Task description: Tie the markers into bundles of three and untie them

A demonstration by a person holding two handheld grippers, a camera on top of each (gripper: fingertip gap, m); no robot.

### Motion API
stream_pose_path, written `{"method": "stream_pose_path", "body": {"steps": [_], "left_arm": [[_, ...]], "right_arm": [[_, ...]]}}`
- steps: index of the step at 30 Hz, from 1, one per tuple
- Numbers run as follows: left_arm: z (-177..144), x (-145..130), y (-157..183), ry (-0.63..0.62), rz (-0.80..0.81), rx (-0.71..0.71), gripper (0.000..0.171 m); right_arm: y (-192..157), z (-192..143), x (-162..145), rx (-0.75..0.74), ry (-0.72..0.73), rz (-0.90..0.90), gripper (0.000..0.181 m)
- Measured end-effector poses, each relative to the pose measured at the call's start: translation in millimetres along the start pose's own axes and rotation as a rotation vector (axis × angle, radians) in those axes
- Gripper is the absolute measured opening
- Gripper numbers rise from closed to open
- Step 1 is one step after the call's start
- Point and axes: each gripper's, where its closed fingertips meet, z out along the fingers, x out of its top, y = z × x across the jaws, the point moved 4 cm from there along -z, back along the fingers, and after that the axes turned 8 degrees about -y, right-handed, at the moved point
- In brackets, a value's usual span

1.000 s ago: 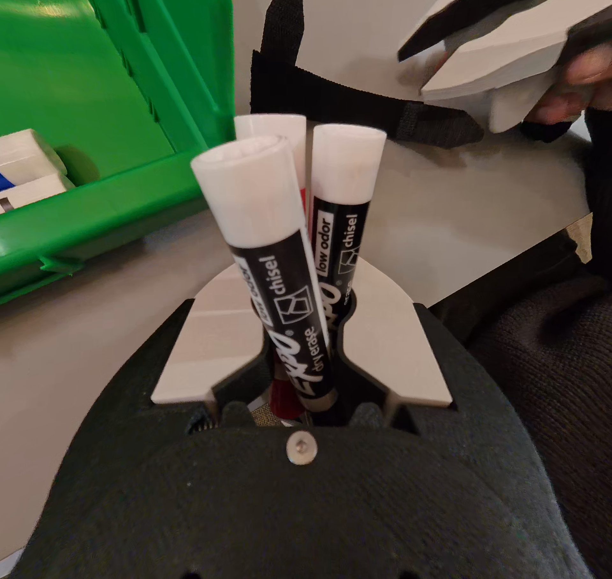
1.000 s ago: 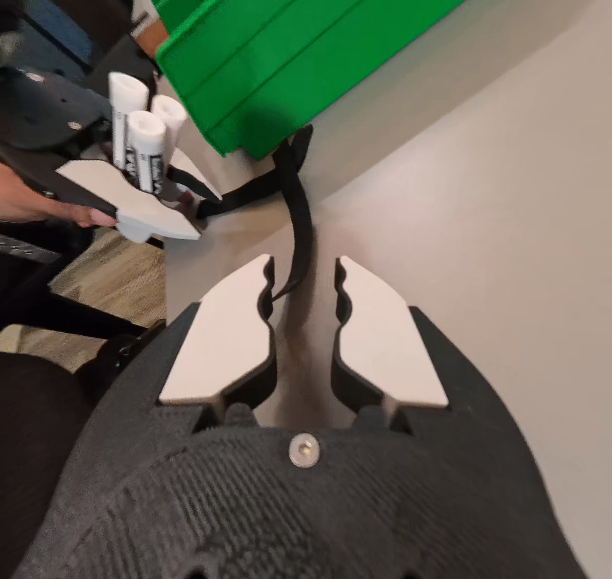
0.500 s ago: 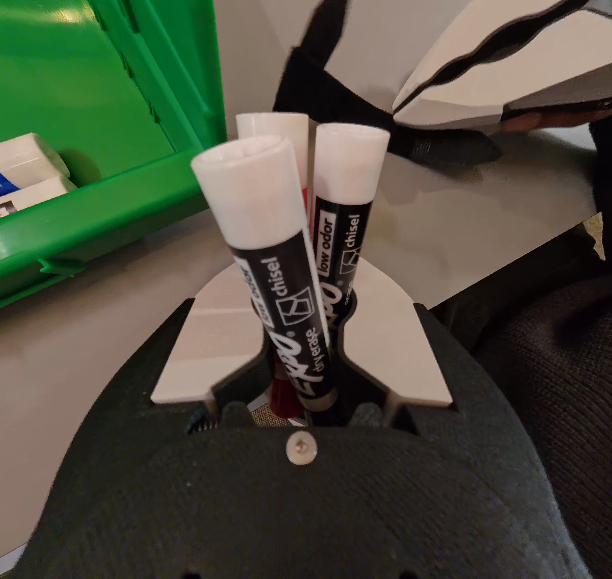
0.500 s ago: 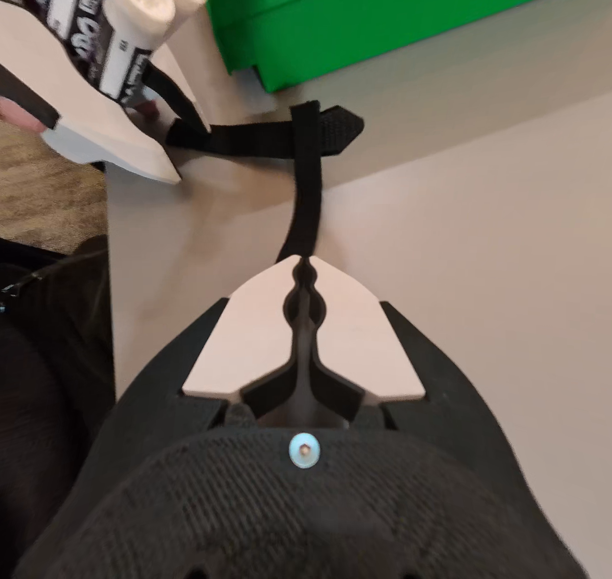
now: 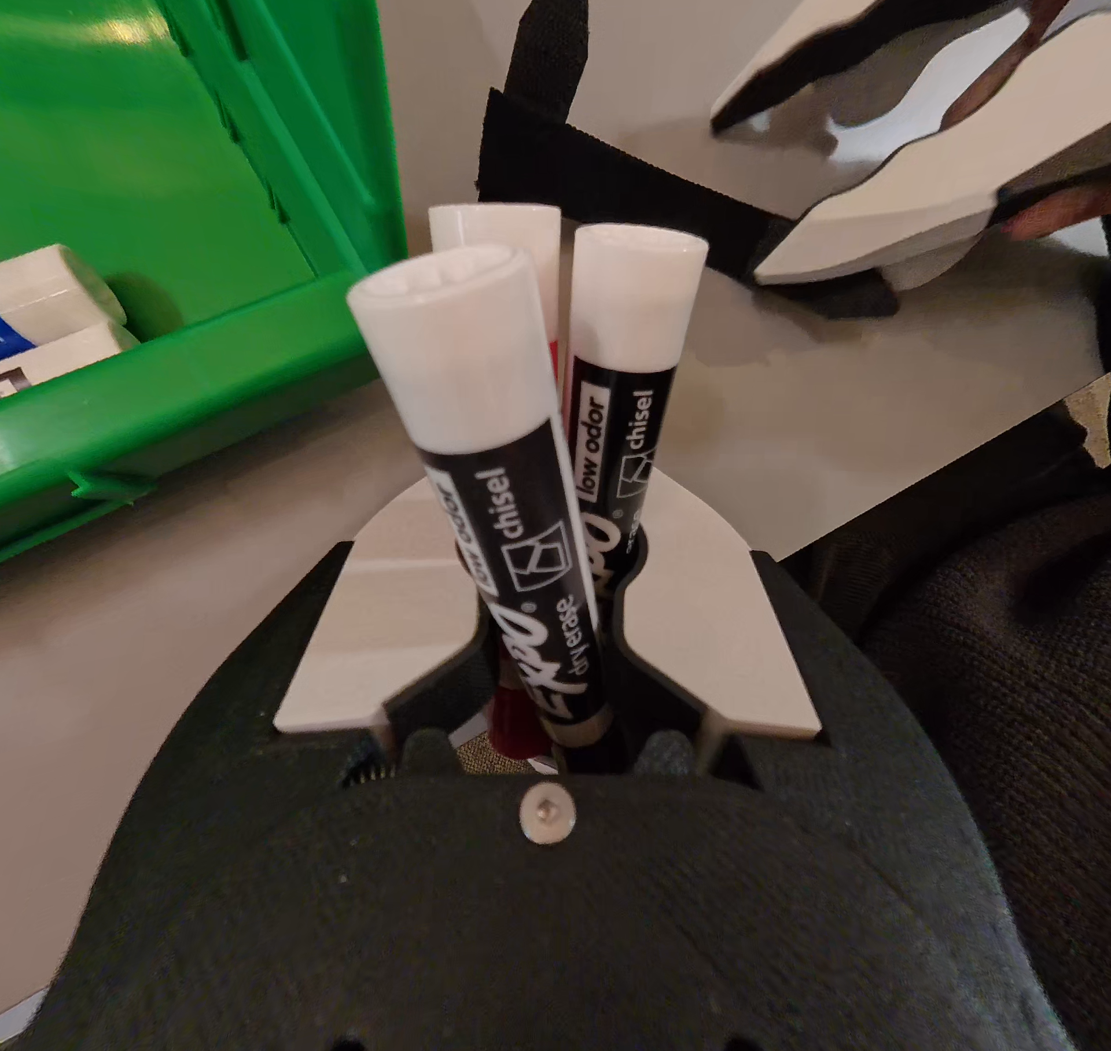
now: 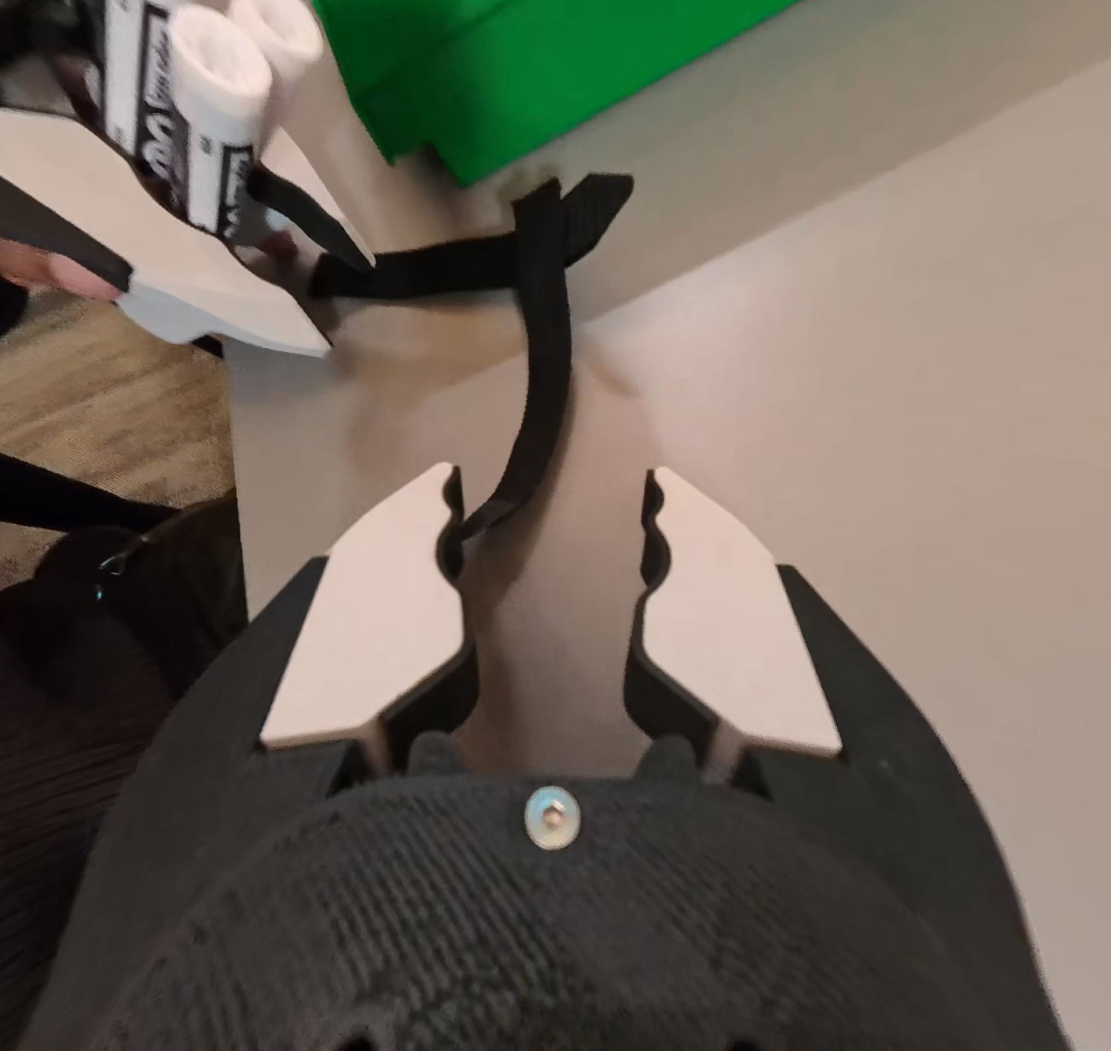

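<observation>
Three markers [image 5: 541,421] clamped in left fingers [image 5: 385,613] | right fingers [image 6: 373,607] spread, strap [image 6: 541,373] between

Both wrist views look close along their jaws; sharing the black strap [image 5: 607,181].

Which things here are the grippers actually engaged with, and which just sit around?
Engaged: left gripper, shut on three markers; right gripper, open, with the end of the black strap between its fingers.
Sitting around: green bin; white boxes inside it; table.
</observation>
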Motion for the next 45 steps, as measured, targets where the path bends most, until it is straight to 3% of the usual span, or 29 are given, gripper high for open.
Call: {"method": "stream_pose_path", "body": {"steps": [2, 4, 5, 11, 20, 27, 31, 36, 45], "left_arm": [[0, 0, 0, 0.001, -0.003, -0.006, 0.041], [0, 0, 0, 0.0, -0.003, -0.008, 0.041], [0, 0, 0, 0.001, -0.001, -0.007, 0.041], [0, 0, 0, -0.003, 0.004, -0.003, 0.042], [3, 2, 3, 0.0, 0.006, 0.001, 0.042], [5, 3, 3, 0.01, 0.002, 0.022, 0.041], [5, 4, 2, 0.006, 0.001, 0.028, 0.042], [5, 4, 2, 0.007, 0.003, 0.033, 0.041], [8, 5, 3, 0.006, 0.028, 0.076, 0.042]], "right_arm": [[-10, 7, 2, 0.038, -0.007, -0.004, 0.046], [-18, 14, 4, 0.051, -0.027, -0.028, 0.011], [-18, 15, 5, 0.035, -0.024, -0.058, 0.005], [9, -3, 2, -0.082, -0.002, -0.044, 0.003], [23, -15, -4, -0.043, 0.02, 0.008, 0.003], [19, -32, -7, 0.185, 0.083, 0.09, 0.002], [26, -35, -13, 0.212, 0.087, 0.126, 0.002], [18, -47, -4, 0.391, 0.193, 0.179, 0.002], [-8, -66, 10, 0.948, 0.397, 0.317, 0.002]]}}
